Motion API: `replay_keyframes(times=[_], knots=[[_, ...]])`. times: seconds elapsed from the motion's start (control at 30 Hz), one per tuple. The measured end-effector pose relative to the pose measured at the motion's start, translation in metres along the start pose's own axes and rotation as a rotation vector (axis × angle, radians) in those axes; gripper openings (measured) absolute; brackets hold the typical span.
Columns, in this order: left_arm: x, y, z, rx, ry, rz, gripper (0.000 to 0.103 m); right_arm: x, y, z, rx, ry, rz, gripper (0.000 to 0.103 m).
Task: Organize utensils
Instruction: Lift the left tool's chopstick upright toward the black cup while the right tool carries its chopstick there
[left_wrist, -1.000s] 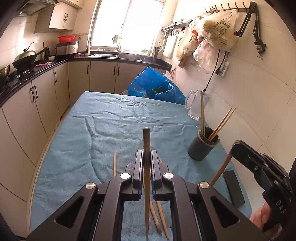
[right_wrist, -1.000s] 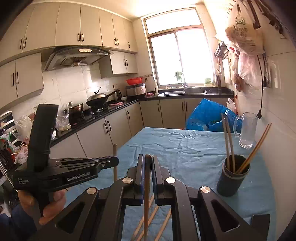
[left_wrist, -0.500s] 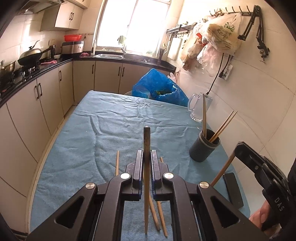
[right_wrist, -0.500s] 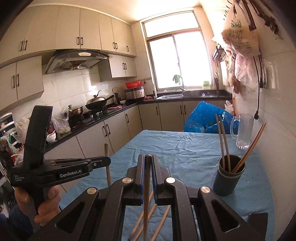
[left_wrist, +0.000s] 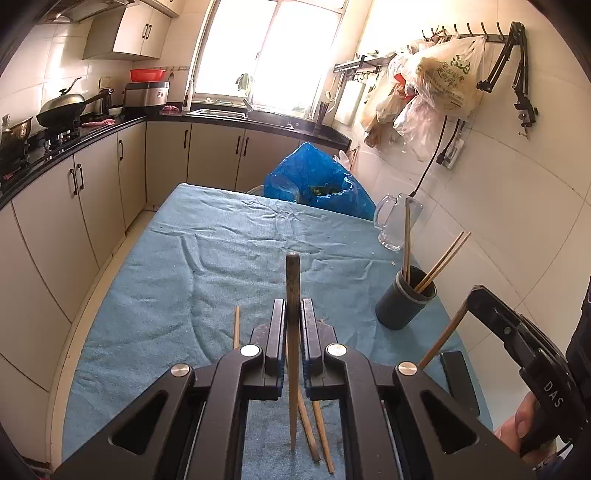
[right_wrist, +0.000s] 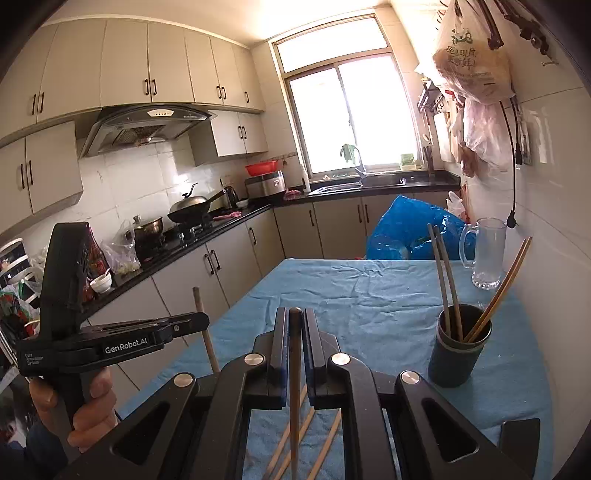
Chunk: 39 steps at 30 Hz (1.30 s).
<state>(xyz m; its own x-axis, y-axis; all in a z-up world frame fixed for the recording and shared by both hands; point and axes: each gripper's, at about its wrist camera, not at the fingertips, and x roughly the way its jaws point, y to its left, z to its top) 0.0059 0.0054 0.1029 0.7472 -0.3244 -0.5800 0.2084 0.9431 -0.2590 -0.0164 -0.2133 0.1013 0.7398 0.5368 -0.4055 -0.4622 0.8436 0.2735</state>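
Each tongs is clenched on one chopstick. In the left wrist view the left tongs (left_wrist: 293, 321) grips a chopstick (left_wrist: 292, 295) upright at frame centre; the right tongs (right_wrist: 294, 332) grips its own chopstick (right_wrist: 294, 369) the same way. The cup (left_wrist: 404, 299), right of centre, already stands four chopsticks in it. Three loose chopsticks (left_wrist: 236, 326) lie on the blue-clothed counter (left_wrist: 221, 258) at lower centre. A glass mug (left_wrist: 393, 225) stands beyond the cup.

The step looks like carrying to the cup. Next, each stick must be tipped over the cup's mouth, then released, clear of the leaning sticks.
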Motion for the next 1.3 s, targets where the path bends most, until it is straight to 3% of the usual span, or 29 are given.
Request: replay_keyframes(times=[0.57, 1.3], knots=[[-0.003, -0.012, 0.017, 0.013, -0.023, 0.000, 0.007, -0.024, -0.024, 0.012, 0.064, -0.058, -0.038, 0.008], [0.010, -0.075, 0.052, 0.089, -0.017, -0.108, 0.007, -0.093, -0.099, 0.049, 0.196, -0.245, -0.223, 0.008]])
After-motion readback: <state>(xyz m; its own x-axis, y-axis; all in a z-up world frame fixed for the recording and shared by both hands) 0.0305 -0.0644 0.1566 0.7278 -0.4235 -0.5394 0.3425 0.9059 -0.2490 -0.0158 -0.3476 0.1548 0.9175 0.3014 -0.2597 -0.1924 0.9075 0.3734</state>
